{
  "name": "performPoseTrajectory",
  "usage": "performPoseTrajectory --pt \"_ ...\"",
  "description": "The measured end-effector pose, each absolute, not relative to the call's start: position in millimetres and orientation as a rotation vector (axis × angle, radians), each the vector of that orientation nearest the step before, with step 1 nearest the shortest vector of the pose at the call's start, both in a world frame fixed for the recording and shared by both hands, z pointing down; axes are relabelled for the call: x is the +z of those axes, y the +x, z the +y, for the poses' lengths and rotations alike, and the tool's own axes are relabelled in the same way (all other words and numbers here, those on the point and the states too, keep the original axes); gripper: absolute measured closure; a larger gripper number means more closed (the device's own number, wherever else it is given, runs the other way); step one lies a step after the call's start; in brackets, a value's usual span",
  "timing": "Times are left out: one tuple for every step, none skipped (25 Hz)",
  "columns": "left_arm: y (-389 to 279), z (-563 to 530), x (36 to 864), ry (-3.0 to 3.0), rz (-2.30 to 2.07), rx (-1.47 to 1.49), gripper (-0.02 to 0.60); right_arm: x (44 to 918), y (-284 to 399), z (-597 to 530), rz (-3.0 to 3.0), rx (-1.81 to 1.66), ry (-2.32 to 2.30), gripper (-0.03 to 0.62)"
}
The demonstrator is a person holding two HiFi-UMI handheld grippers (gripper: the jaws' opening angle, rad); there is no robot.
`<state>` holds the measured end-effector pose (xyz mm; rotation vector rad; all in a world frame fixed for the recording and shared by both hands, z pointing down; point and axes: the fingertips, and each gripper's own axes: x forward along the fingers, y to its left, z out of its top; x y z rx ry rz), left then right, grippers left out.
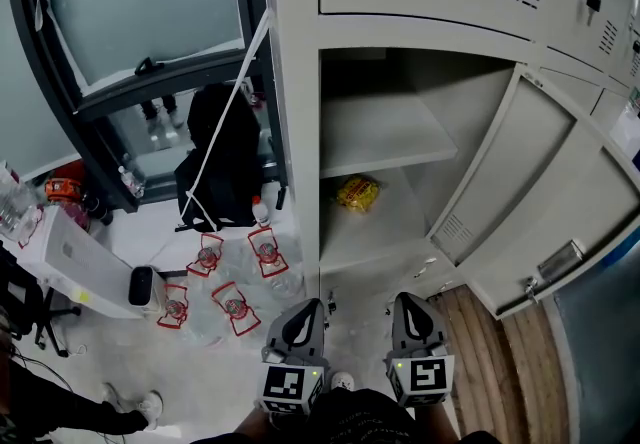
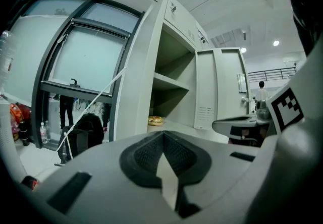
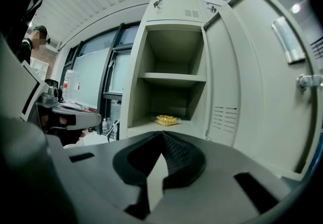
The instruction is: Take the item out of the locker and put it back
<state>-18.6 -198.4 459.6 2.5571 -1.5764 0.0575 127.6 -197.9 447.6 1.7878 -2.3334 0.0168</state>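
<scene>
A yellow packet (image 1: 358, 193) lies on the lower shelf of the open grey locker (image 1: 300, 132), near its back left. It also shows as a small yellow packet (image 2: 155, 120) in the left gripper view and as a packet (image 3: 167, 120) in the right gripper view. My left gripper (image 1: 309, 306) and right gripper (image 1: 405, 301) hang side by side in front of the locker, below the shelf's edge and well short of the packet. Both sets of jaws are shut with nothing in them; the left gripper (image 2: 162, 135) and right gripper (image 3: 162, 135) each show their pads meeting at the tip.
The locker door (image 1: 530, 222) stands swung open to the right. A black bag (image 1: 215, 167) leans against the window frame left of the locker. Several red-labelled water bottles (image 1: 235, 302) lie on the floor by my left gripper. A white box (image 1: 75, 267) sits at far left.
</scene>
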Motion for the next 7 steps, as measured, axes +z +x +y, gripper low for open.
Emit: performPoseTrajectory --pt "-18.7 -198.8 459.2 2.558 -1.579 0.058 0.574 447.7 129.3 -198.2 -2.328 0.014 1.791 0.591" --pt "-18.9 -199.2 458.8 2.558 -1.582 0.059 0.575 447.3 130.5 -198.5 -2.327 0.01 1.794 0.591" --pt "-18.9 -199.7 458.3 2.56 -1.584 0.06 0.575 445.7 131.0 -198.9 -2.331 0.007 1.8 0.591" --pt "-18.8 -200.2 457.6 2.562 -1.586 0.06 0.574 443.7 131.2 -199.2 -2.335 0.004 1.808 0.591" --pt "-18.5 -200.6 456.9 2.565 -1.587 0.06 0.574 442.5 131.7 -199.4 -2.334 0.001 1.813 0.591" --pt "-18.1 -201.0 455.9 2.57 -1.587 0.06 0.575 442.1 132.6 -199.4 -2.329 -0.001 1.816 0.591" --pt "-17.7 -201.4 454.9 2.575 -1.587 0.061 0.574 442.2 133.6 -199.3 -2.322 -0.001 1.818 0.591"
